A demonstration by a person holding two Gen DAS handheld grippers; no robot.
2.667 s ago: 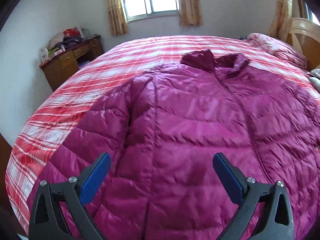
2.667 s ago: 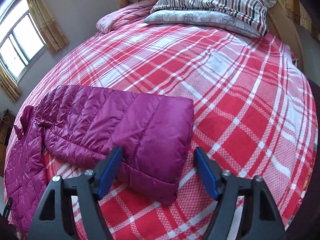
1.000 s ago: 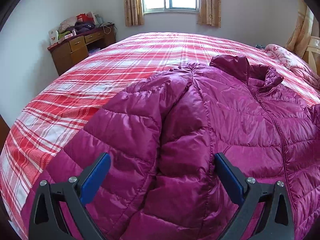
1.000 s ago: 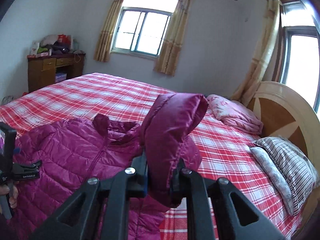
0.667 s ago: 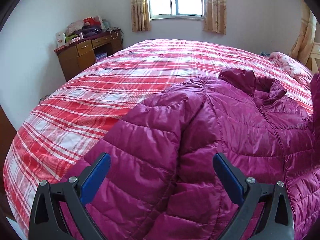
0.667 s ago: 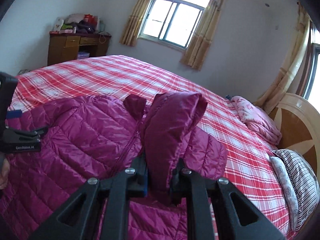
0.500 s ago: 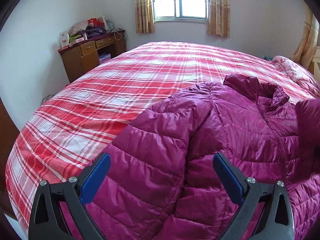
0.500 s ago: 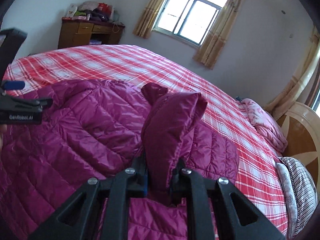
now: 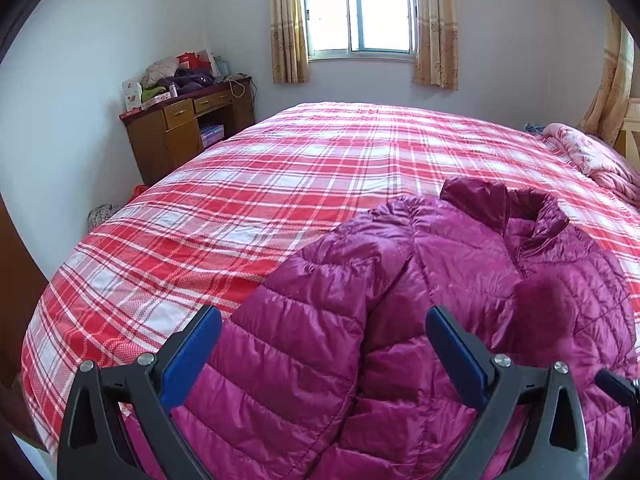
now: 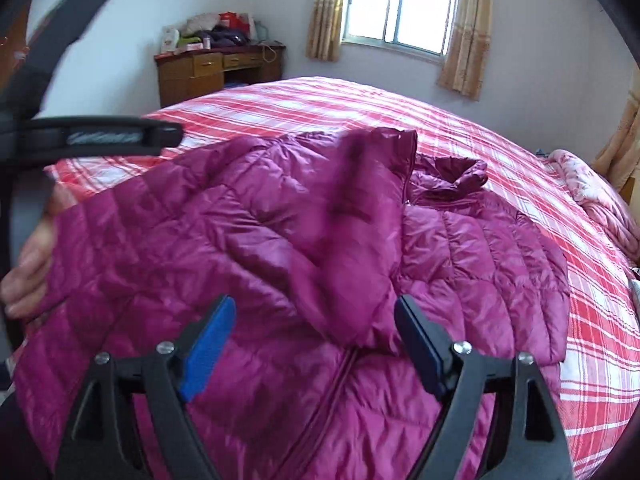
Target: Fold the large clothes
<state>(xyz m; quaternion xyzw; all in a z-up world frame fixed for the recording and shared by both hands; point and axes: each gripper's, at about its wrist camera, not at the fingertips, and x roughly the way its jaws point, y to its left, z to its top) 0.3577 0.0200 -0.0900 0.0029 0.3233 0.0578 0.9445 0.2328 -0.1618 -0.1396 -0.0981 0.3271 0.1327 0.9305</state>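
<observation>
A magenta quilted down jacket (image 9: 400, 300) lies front up on the bed, collar towards the window. My left gripper (image 9: 322, 316) hovers open over its left sleeve and shoulder, nothing between the pads. My right gripper (image 10: 316, 304) has its jaws opening. The jacket's right sleeve (image 10: 360, 220), blurred, drops from between them onto the jacket's front (image 10: 200, 248), and the pads no longer touch it. In the left wrist view this sleeve (image 9: 548, 312) shows as a blur at the right. A hand (image 10: 32, 264) holds the left tool at the jacket's left edge.
The bed carries a red and white plaid cover (image 9: 280, 184). A wooden desk (image 9: 180, 132) piled with clutter stands in the far left corner. A pink quilt (image 9: 592, 160) lies at the far right by the headboard. A curtained window (image 9: 360, 12) faces me.
My right gripper came down and opened, letting go of the sleeve, which now falls onto the jacket's front. My left gripper rose a little and stayed open.
</observation>
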